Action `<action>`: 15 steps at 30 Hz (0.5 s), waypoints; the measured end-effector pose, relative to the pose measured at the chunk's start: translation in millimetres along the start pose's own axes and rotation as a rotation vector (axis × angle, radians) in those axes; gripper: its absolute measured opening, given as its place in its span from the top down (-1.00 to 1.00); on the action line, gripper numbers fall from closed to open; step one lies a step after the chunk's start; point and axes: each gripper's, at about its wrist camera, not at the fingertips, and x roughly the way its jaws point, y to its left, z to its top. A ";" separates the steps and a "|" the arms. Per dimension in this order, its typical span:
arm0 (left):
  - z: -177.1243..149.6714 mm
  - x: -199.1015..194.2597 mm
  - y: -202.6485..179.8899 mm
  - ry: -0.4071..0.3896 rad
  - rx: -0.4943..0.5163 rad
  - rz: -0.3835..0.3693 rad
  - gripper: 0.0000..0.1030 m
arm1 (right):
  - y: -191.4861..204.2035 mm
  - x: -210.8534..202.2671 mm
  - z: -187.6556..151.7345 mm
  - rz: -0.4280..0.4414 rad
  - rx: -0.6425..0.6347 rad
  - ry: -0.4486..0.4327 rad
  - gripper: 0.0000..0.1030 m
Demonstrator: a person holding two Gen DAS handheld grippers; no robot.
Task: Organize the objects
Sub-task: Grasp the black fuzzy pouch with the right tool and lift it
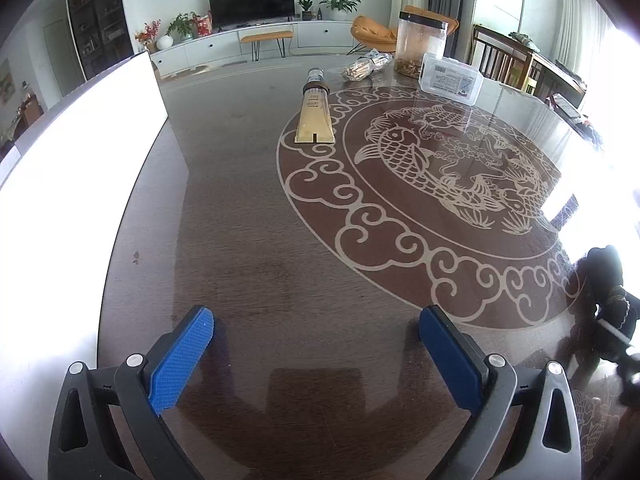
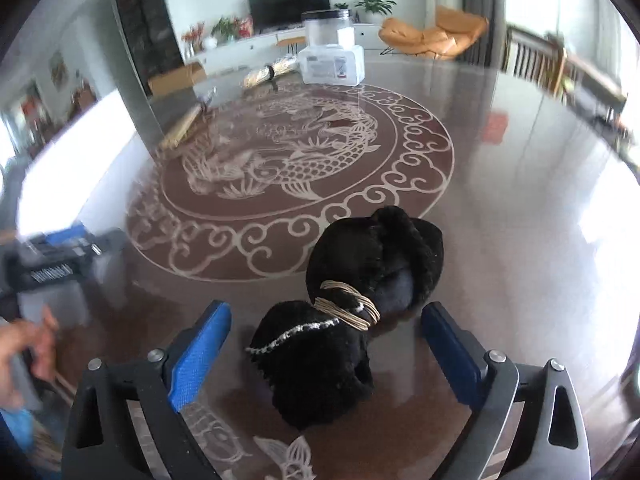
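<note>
Between the spread fingers of the right hand-held gripper (image 2: 326,350), a black fuzzy bundle (image 2: 352,312) lies on the counter (image 2: 500,208), untouched, positioned for grasping. Left hand-held gripper (image 1: 316,344) hovers open and empty, clear of the work.

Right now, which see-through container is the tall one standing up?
The clear jar with the black lid, at the table's far side. The clear plastic box before it is low and flat.

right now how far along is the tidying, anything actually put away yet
Nothing looks put away yet. The tube, stick bundle, clear jar and small plastic box lie loose at the far side of the table. In hand: nothing; the right claw stands open around the black fuzzy item without pressing it, and the left claw is open and empty. Everything is still left to sort.
</note>
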 end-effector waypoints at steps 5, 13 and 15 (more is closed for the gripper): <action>-0.2 -0.8 -0.5 0.000 -0.003 0.001 -1.00 | 0.8 1.9 -6.4 -0.039 -0.034 -0.007 -1.00; 6.3 4.4 3.0 0.046 0.005 -0.011 -1.00 | 1.3 0.7 -9.3 -0.041 -0.035 -0.009 -1.00; 14.5 9.6 2.9 0.085 -0.013 0.002 -1.00 | 1.3 0.8 -9.2 -0.041 -0.035 -0.009 -1.00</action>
